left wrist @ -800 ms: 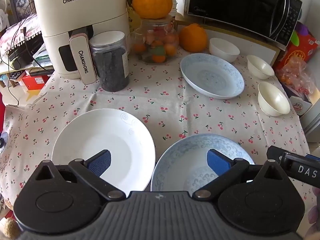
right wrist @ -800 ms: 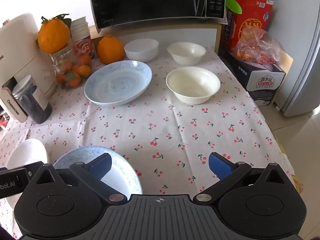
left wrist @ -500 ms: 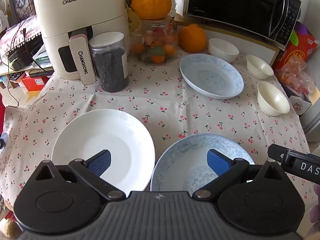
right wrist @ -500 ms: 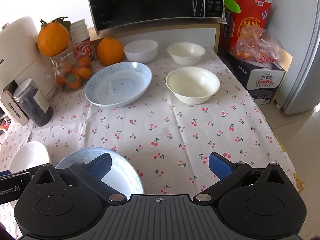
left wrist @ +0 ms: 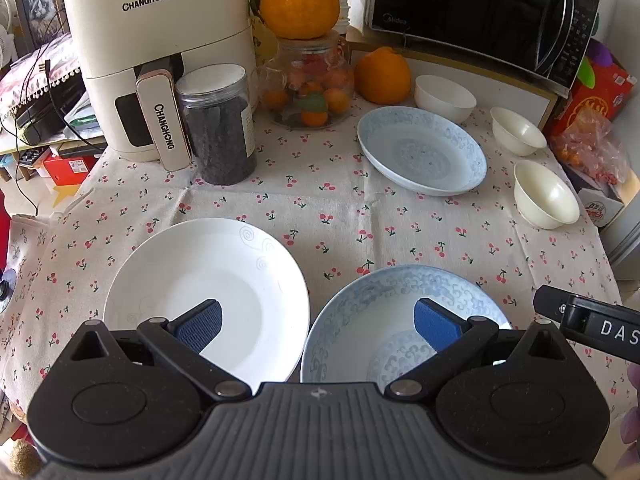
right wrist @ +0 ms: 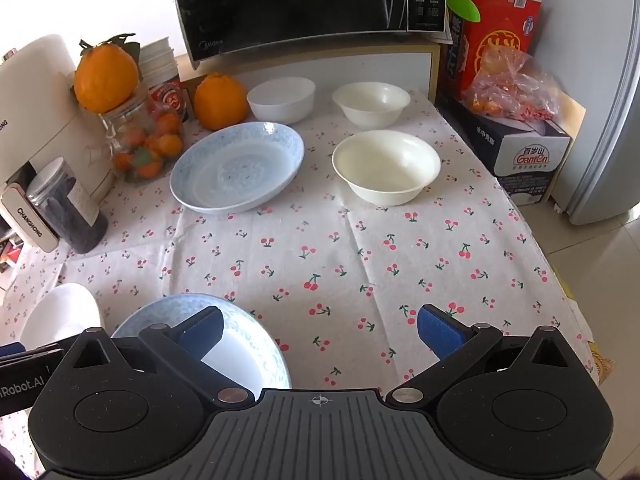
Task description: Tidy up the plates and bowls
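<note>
Left gripper (left wrist: 318, 326): fingers apart, empty, lower centre, over white plate (left wrist: 208, 280) and blue plate (left wrist: 384, 300).
Right gripper (right wrist: 320, 330): fingers apart, empty, over tablecloth (right wrist: 340, 248).

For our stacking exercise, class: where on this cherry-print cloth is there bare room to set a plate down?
The widest bare patch is mid-table, between the far blue plate, the cream bowl and the near blue plate, running to the right edge. A smaller patch lies between the white plate and the dark jar. The back is crowded.
</note>
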A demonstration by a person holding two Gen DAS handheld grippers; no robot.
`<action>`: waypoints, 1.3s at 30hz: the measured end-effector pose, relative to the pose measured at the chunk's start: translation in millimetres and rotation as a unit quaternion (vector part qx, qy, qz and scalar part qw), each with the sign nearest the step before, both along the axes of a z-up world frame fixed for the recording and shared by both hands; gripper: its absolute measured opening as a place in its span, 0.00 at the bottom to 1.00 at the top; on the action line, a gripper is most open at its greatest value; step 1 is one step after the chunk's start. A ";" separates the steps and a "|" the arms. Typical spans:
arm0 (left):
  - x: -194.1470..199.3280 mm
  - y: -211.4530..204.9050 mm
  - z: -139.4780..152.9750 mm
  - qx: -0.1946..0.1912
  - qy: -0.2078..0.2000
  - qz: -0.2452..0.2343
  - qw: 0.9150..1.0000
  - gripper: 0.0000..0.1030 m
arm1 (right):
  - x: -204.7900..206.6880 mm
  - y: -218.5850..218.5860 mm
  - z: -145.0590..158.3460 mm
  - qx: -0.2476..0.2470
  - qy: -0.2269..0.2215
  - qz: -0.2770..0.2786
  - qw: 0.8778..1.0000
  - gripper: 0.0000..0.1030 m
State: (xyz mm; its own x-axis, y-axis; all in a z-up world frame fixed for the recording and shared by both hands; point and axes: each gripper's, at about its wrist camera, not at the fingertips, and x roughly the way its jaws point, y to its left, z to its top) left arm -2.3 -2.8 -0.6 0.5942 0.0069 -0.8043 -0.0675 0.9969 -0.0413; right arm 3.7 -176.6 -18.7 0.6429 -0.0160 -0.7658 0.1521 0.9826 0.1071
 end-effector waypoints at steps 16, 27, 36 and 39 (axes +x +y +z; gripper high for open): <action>-1.2 -3.2 -0.6 0.007 0.001 -0.007 1.000 1.00 | 0.0 -0.4 0.0 0.005 0.001 -0.003 1.000 1.00; -1.6 -5.4 -2.5 0.010 0.003 -0.011 1.000 1.00 | 0.2 -0.8 -0.3 0.006 0.001 -0.002 1.000 1.00; -1.8 -6.7 -3.5 0.010 0.003 -0.012 1.000 1.00 | 0.2 -1.4 -0.3 0.008 0.002 -0.003 1.000 1.00; -1.9 -6.8 -3.5 0.010 0.003 -0.012 1.000 1.00 | 0.2 -1.3 -0.3 0.008 0.002 -0.003 1.000 1.00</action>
